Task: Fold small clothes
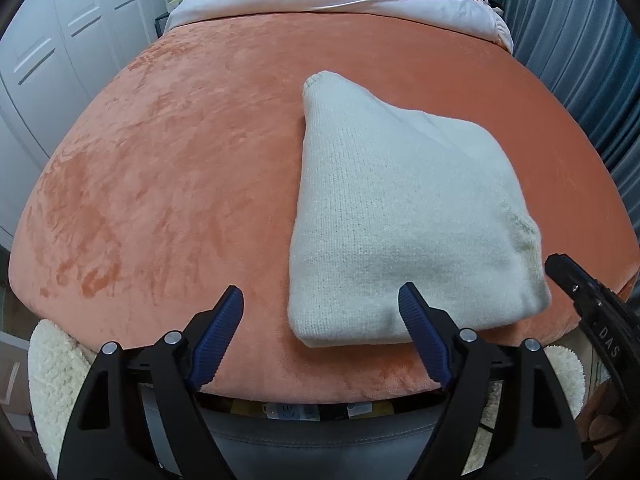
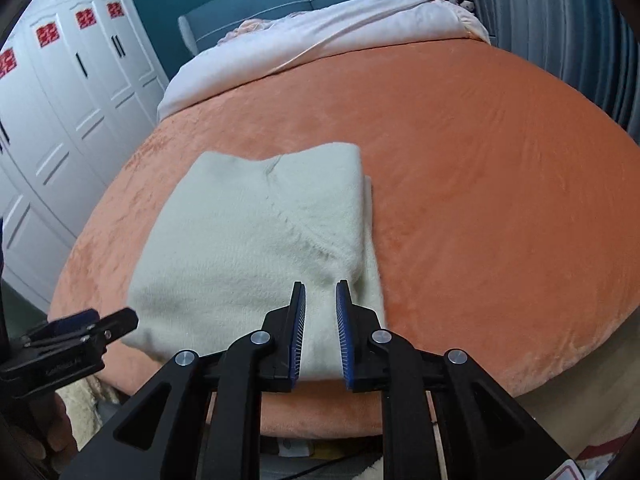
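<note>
A bed [image 2: 500, 160] covered by an orange plush blanket fills the room's middle. A folded cream knit garment [image 1: 400, 220] lies near its front edge. White wardrobe doors [image 2: 60, 120] stand at nine o'clock, grey curtains [image 1: 580, 60] at three, a pale duvet [image 2: 320, 48] at twelve. Left gripper [image 1: 322, 300] fingers stand wide, empty; right gripper [image 2: 320, 288] fingers narrow, gripping nothing, over the garment's near edge.

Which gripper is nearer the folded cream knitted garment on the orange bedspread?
Right. The right gripper hangs over the folded cream knitted garment at its near right edge, jaws narrowly apart. The left gripper sits beside its near left corner, jaws wide.
</note>
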The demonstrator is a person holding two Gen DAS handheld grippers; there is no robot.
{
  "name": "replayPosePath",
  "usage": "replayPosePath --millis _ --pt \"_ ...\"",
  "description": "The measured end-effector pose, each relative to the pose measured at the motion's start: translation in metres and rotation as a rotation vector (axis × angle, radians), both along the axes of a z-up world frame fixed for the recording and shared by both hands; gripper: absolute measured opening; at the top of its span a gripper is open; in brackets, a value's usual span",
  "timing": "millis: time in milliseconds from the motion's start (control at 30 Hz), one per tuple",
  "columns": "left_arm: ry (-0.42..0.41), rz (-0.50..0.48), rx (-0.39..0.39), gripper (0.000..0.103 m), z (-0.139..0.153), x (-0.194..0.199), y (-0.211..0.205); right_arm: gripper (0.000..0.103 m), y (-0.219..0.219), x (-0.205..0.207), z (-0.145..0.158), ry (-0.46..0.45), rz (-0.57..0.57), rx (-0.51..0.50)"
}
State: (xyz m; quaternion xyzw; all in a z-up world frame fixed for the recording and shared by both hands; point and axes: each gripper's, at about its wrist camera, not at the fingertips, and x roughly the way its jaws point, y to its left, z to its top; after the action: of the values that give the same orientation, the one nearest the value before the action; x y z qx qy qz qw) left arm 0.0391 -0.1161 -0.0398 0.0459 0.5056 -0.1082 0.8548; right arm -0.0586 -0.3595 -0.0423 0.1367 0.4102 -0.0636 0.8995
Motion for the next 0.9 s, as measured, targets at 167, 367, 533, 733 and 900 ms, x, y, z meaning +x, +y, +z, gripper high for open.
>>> replayPosePath --millis 167,367,533,733,900 --pt "0.003 -0.008 0.036 0.078 -0.011 0.004 -0.009 0.011 0.014 0.026 -0.046 0.186 0.035 -0.094" --pt "0.009 -0.028 0.042 0.078 -0.014 0.004 -0.018 0.012 0.005 0.003 -0.014 0.092 0.005 0.043" --pt "0.029 -0.037 0.05 0.078 -0.021 0.003 -0.023 0.009 0.009 0.0 -0.051 0.196 0.007 0.032" --pt "0.021 -0.044 0.053 0.078 -0.02 -0.001 -0.023 0.01 0.011 -0.012 -0.031 0.137 0.002 0.083" --pt "0.046 -0.035 0.016 0.082 -0.017 0.001 -0.022 0.039 -0.011 -0.036 -0.012 0.084 -0.044 0.114"
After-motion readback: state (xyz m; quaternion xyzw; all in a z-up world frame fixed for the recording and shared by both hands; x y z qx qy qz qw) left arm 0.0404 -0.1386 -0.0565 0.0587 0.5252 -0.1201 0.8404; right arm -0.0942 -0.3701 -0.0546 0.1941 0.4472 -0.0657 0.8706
